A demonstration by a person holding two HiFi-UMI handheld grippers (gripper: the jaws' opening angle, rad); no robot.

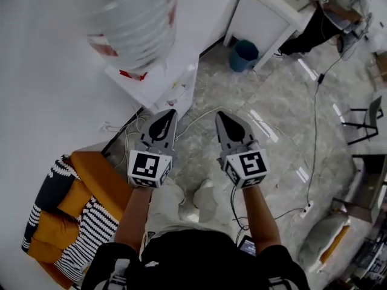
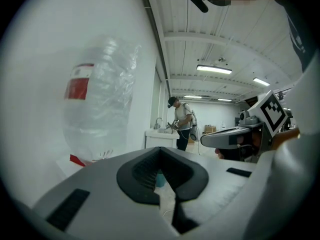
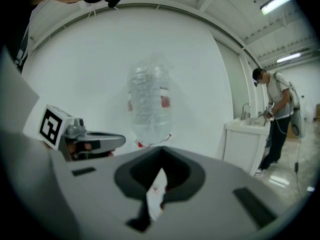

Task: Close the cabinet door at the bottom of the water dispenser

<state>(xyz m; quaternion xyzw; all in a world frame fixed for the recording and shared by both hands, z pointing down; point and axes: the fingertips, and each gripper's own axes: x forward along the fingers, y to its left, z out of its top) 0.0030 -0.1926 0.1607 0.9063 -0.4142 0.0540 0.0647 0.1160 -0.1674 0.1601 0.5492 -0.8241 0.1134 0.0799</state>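
Your left grey gripper (image 1: 168, 115), centre frame: jaws together, empty. Your right grey gripper (image 1: 221, 116), beside it: same. Upper left: white water dispenser (image 1: 162, 80) bearing clear plastic bottle (image 1: 130, 17).

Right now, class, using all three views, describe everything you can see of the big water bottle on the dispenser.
The water bottle is large and made of clear plastic, with ribbed walls and a red and white label band. It stands upright, narrow end down, on the white dispenser against the white wall. Its surface looks crinkled, perhaps wrapped in film. Nothing else is seen touching it. Whether it holds water cannot be told.
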